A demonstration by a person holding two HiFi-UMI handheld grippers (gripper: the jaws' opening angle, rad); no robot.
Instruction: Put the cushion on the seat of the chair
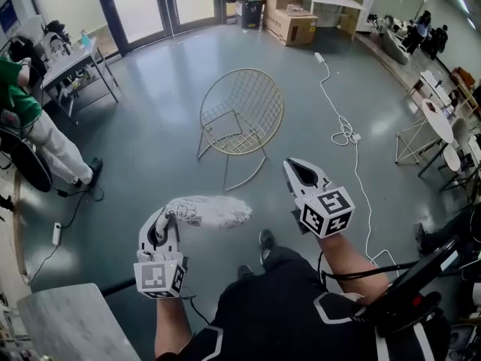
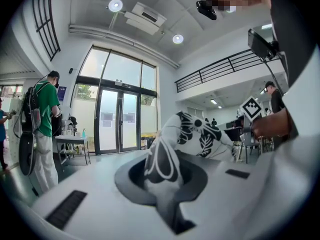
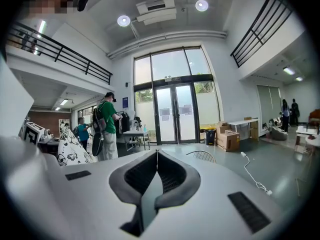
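1. Carrying step: the left gripper (image 1: 164,221) had its jaws pinched on a corner of the cushion (image 1: 210,210), held above the floor short of the chair (image 1: 242,115).
2. The next move probably called for lowering the cushion flat onto the wire seat.
3. Both grippers pointed roughly level towards the chair. The right gripper (image 1: 294,170) was empty, jaws pressed together.

Blk/wht cushion (image 1: 210,210) aloft nr wire chair (image 1: 242,115)

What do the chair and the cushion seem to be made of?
Chair: probably thin metal wire with a gold-coloured finish; the floor shows through its open grid.
Cushion: probably soft fabric, white with a black leaf print; it creases and sags.
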